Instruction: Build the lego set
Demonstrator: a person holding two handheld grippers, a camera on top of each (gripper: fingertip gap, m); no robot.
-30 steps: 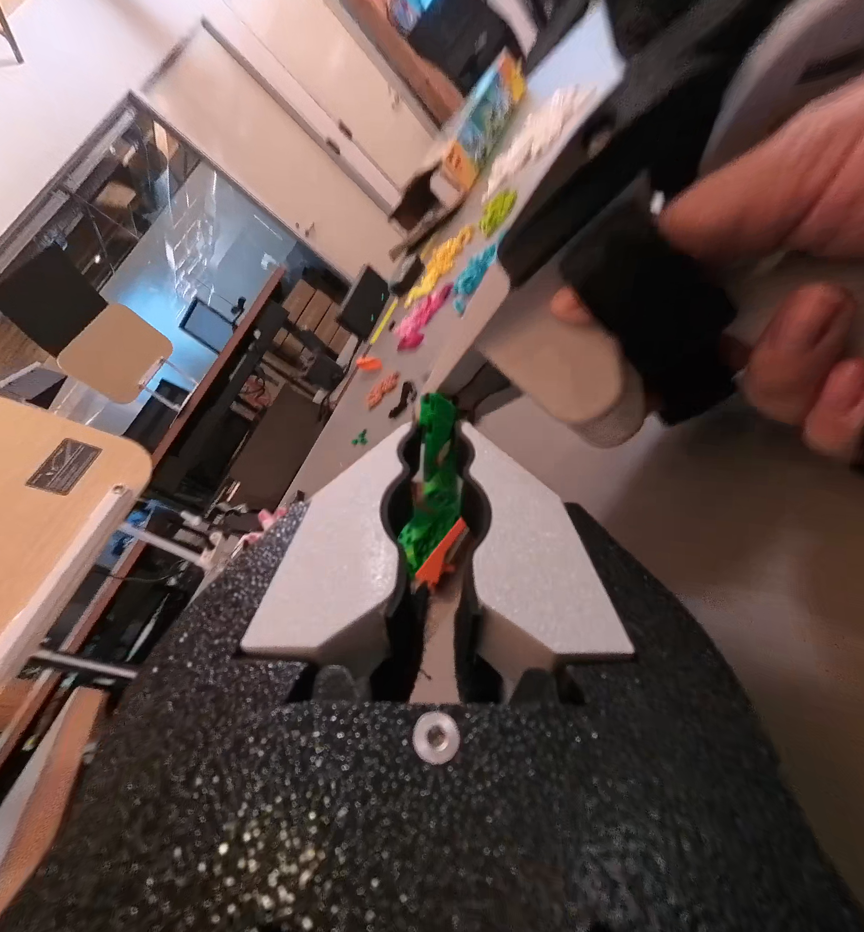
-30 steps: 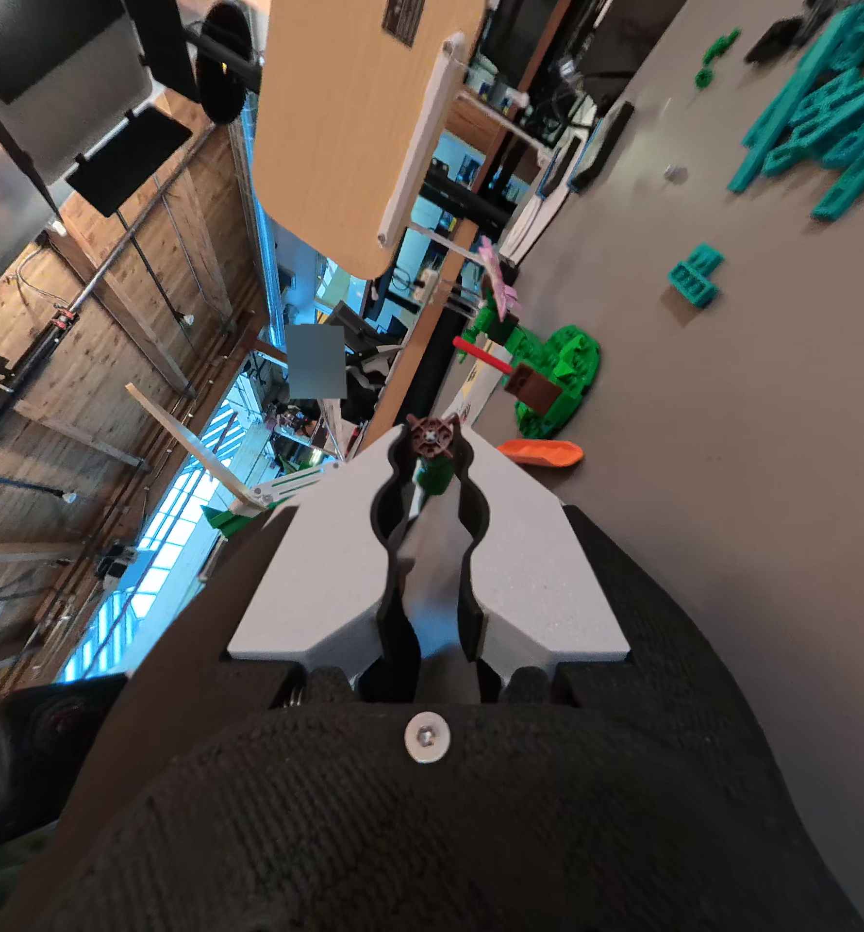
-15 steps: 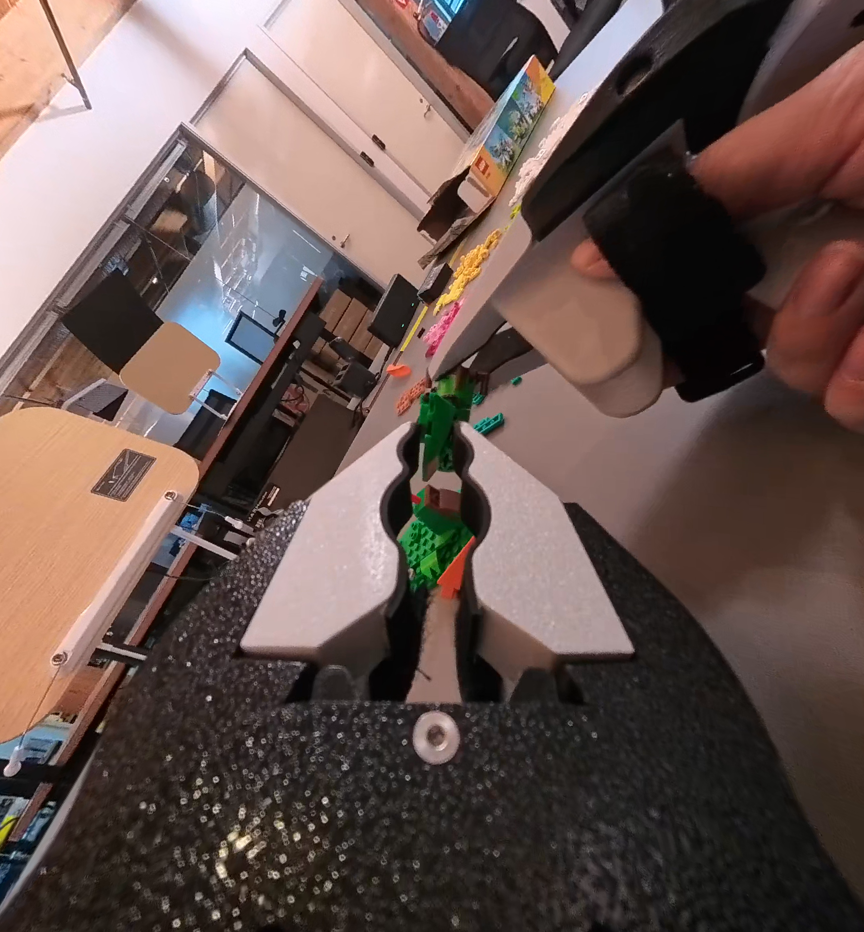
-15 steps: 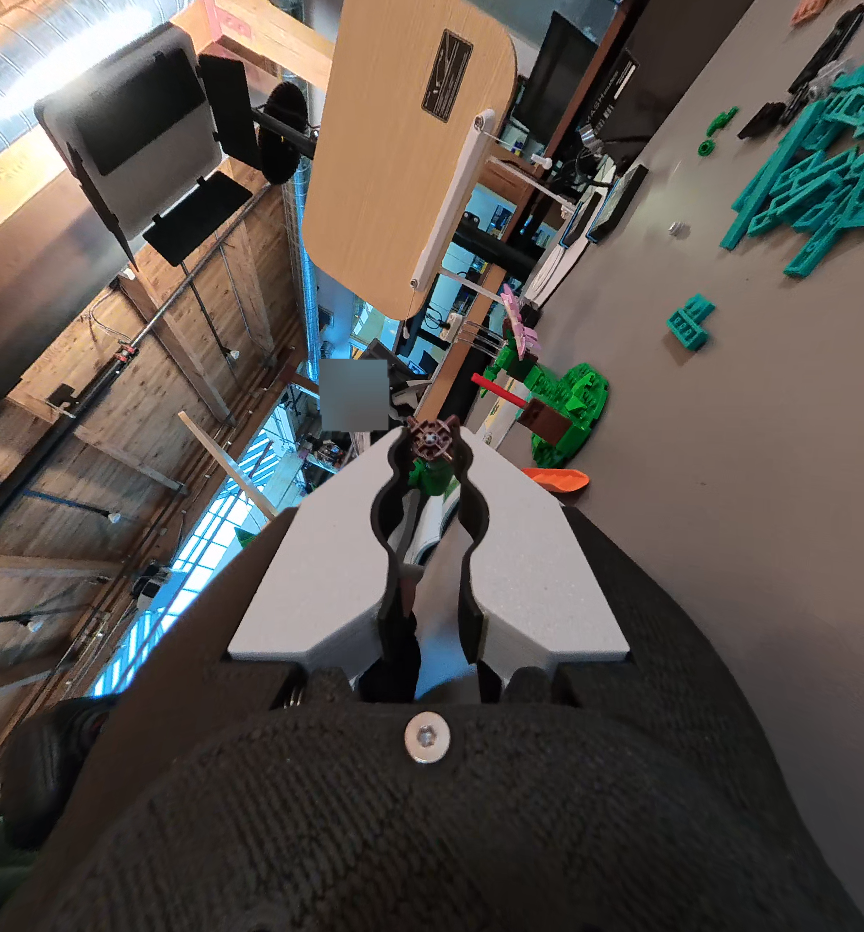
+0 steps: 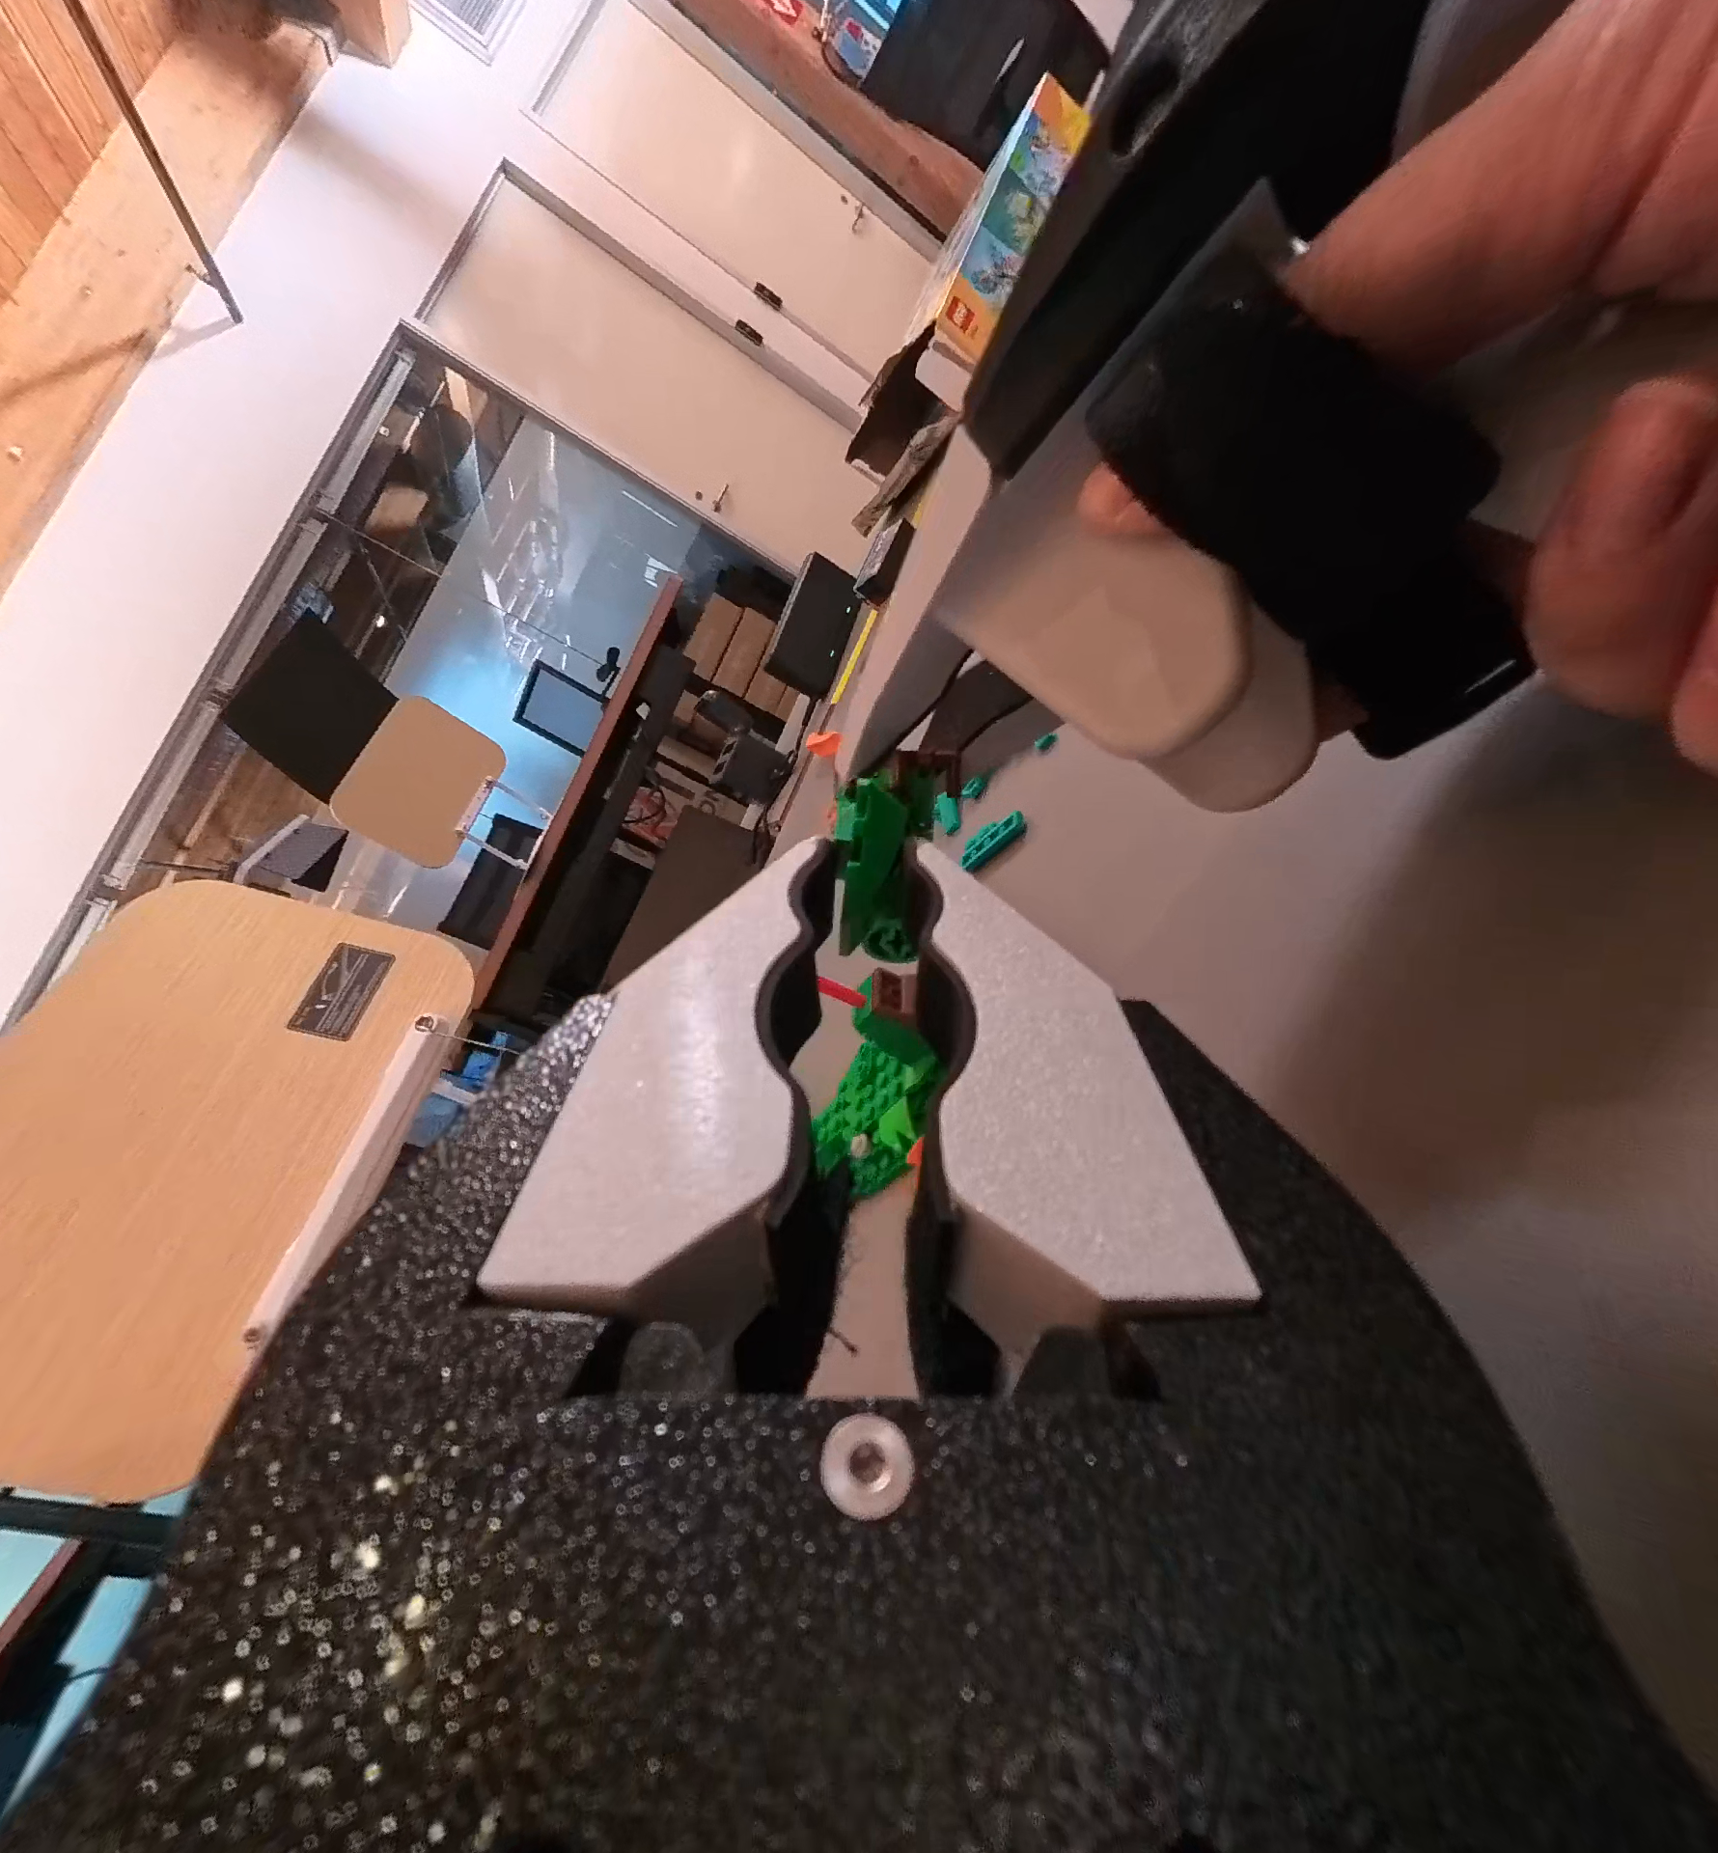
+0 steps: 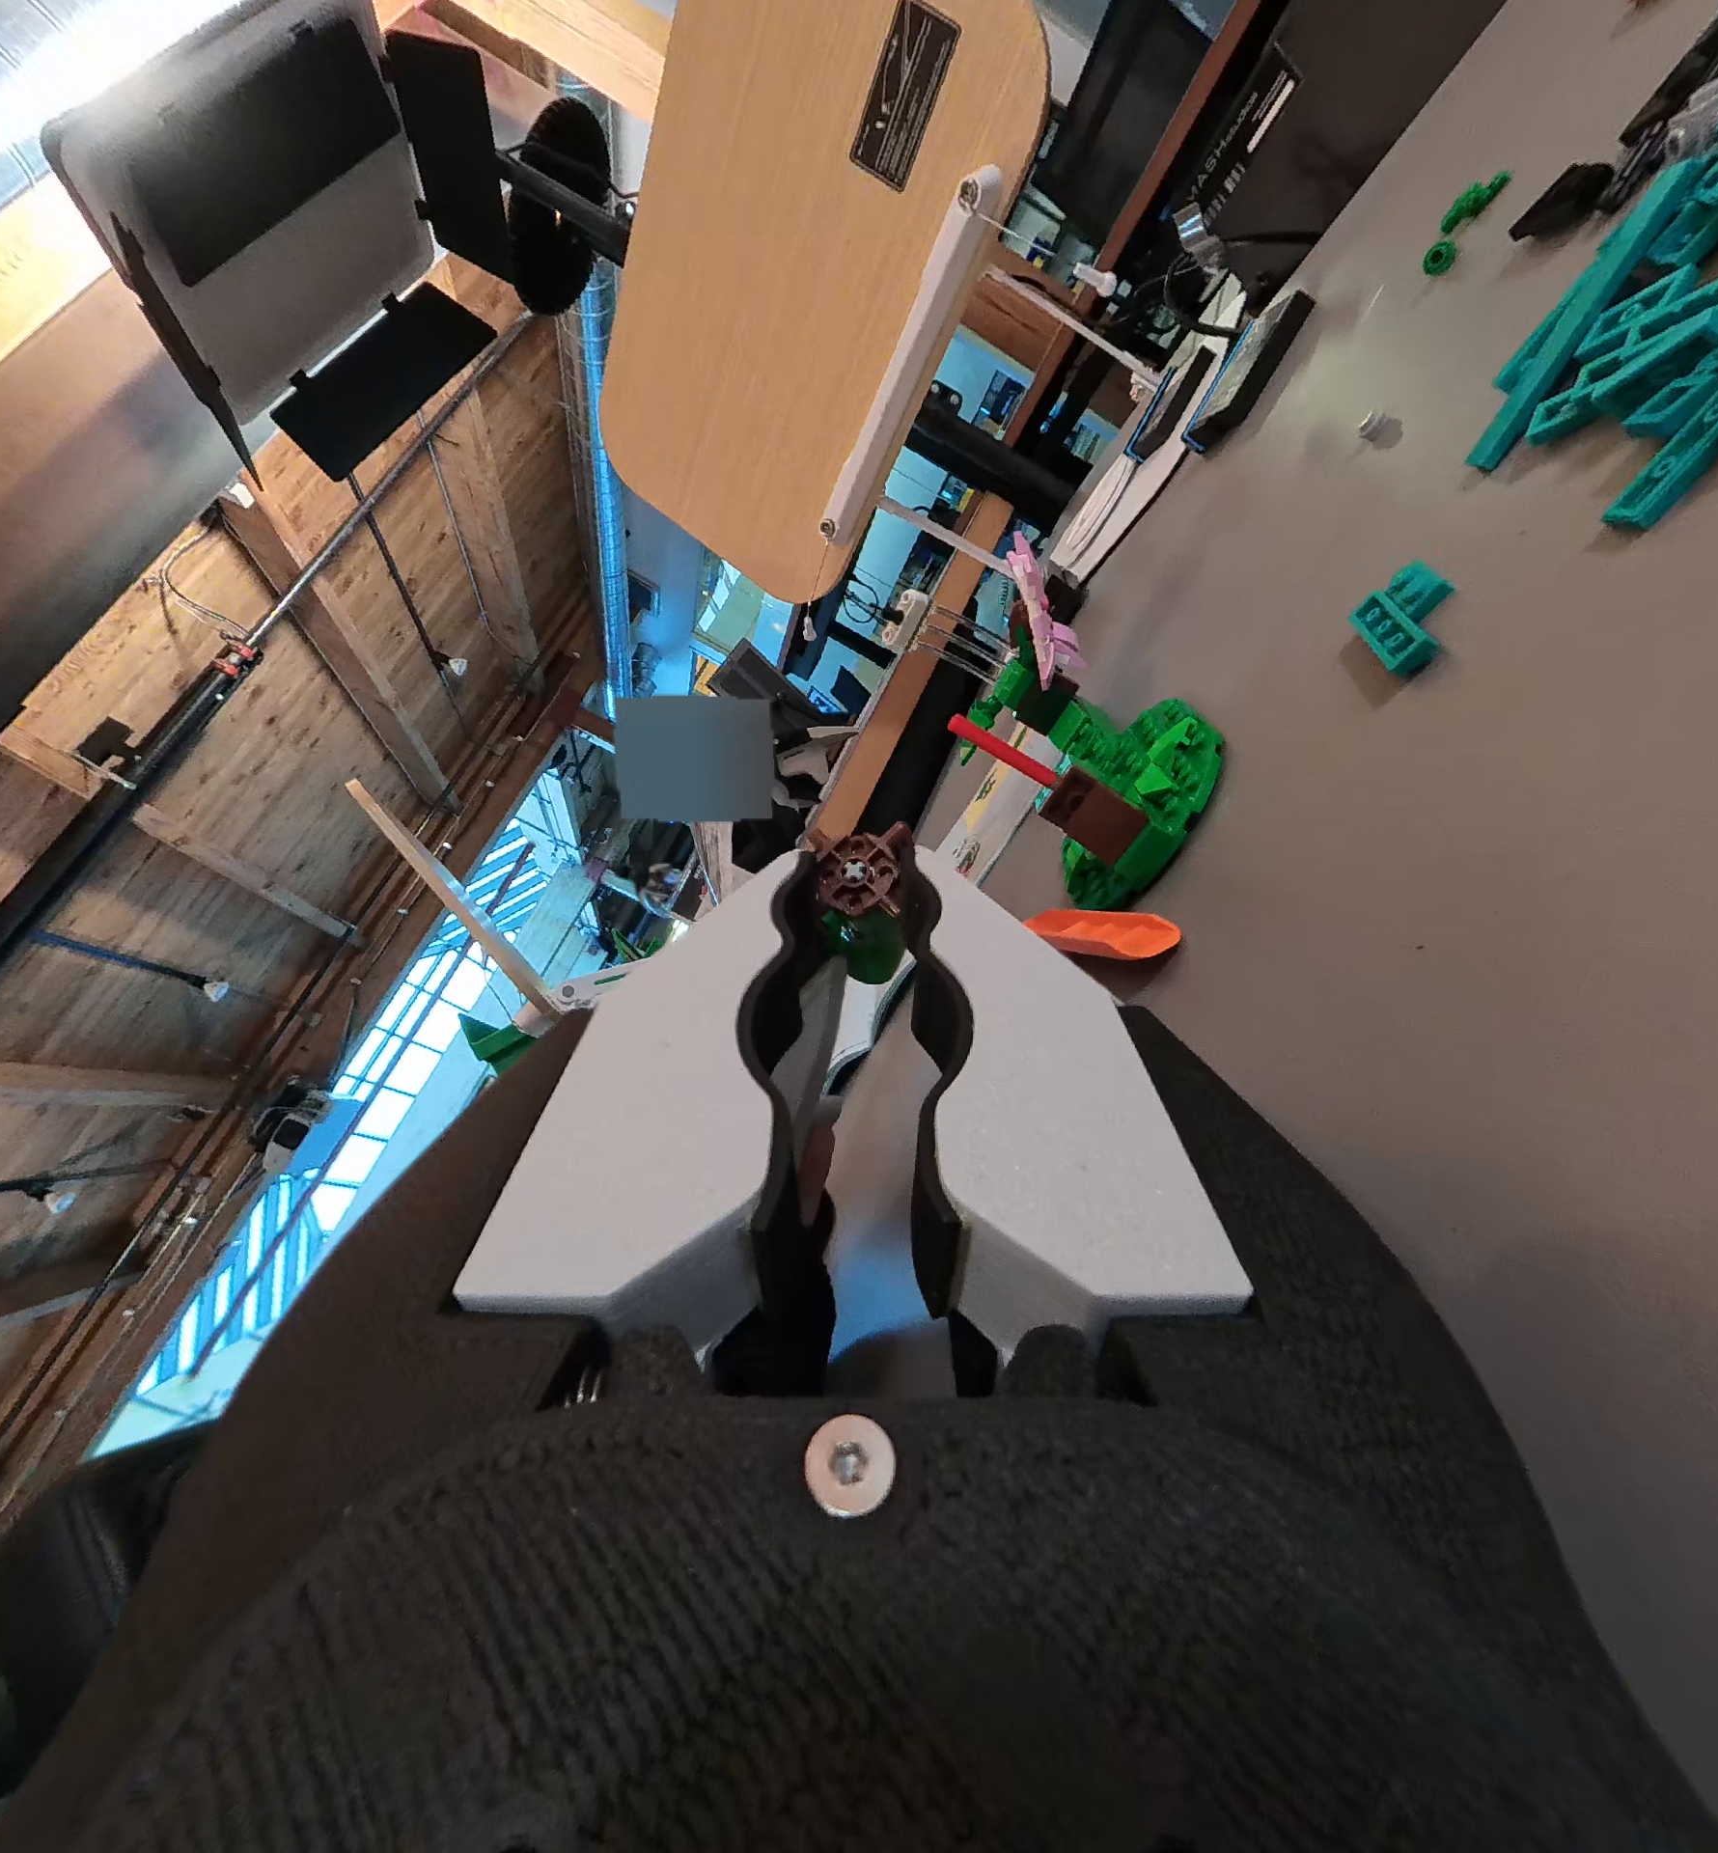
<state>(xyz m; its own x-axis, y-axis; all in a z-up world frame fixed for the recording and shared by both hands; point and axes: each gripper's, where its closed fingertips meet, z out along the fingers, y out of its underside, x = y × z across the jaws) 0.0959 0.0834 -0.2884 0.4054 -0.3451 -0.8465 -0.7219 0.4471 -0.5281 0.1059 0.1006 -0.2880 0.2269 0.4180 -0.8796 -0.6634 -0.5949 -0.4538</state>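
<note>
Counter (image 6: 1437, 1003) space is wide and mostly bare, so the joining is best done low over it, where a dropped part stays findable. Both tools are lifted and tilted.

Two hand-held grippers are in play. The left hand-held gripper (image 5: 870, 852) is squeezed almost closed on a green leafy piece (image 5: 870, 887) at its very tips. The right hand-held gripper (image 6: 860, 862), gripped by a hand (image 5: 1587, 251), is pinched just as tight on a small brown round piece (image 6: 860, 882). A green bit shows just behind the brown one; whether they touch, I cannot tell.

The step looks like mating these two parts in the air. Doing it well likely means keeping both grips firm, lining the brown piece's centre hole square to the green part, and pushing straight, since a tip-only hold can let a part twist out.

Counted, large to small:
- one tangled teal pile (image 6: 1657, 331), too jumbled to count
- one green base build (image 6: 1146, 792) resting on the counter, carrying one pink flower (image 6: 1041, 612), one brown brick (image 6: 1086, 812) and one red bar (image 6: 1000, 749)
- one orange piece (image 6: 1106, 935) just beside it
- one loose teal piece (image 6: 1396, 627), apart from the pile
</note>
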